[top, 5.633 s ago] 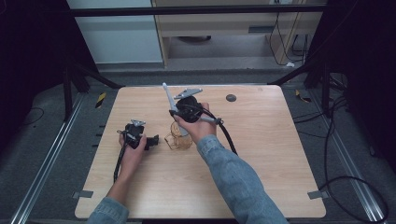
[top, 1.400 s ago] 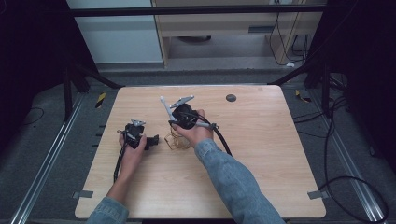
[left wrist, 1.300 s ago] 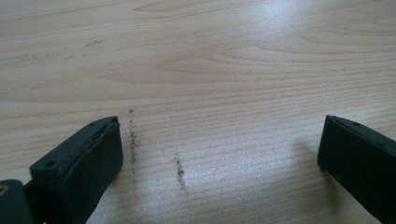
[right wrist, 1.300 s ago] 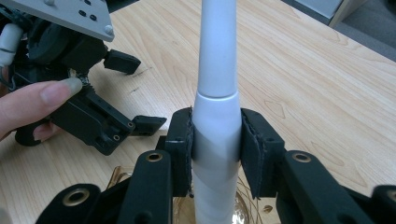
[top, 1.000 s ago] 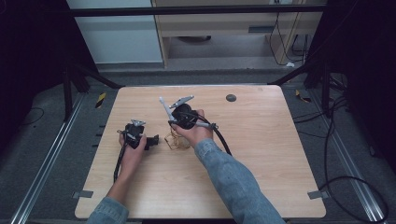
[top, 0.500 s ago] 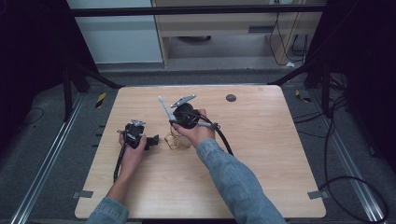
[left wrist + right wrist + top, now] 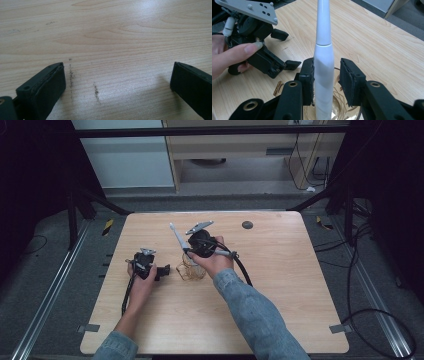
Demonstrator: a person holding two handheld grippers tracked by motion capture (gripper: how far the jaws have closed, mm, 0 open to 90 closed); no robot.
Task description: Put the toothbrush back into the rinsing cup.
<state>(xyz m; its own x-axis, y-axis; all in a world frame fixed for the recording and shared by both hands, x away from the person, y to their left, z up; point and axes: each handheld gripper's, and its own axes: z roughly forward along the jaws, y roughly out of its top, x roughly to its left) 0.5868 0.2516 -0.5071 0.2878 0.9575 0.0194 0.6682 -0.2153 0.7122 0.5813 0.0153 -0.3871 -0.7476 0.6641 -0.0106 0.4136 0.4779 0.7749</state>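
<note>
White toothbrush (image 7: 323, 75) between right gripper (image 7: 327, 80) jaws

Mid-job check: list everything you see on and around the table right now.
light wooden table: one, pale wood, centre of the high view
clear amber-tinted glass cup: one, on the table between the hands
white plastic toothbrush handle: one, white, standing in the cup
small dark round disc: one, dark, far side of the table
yellow-and-black floor markers: two, on the floor left and right of the table
left claw: black, open, low over bare wood
right claw: black, closed about the handle above the cup
hands: two, one on each claw
denim sleeves: two, blue
</note>
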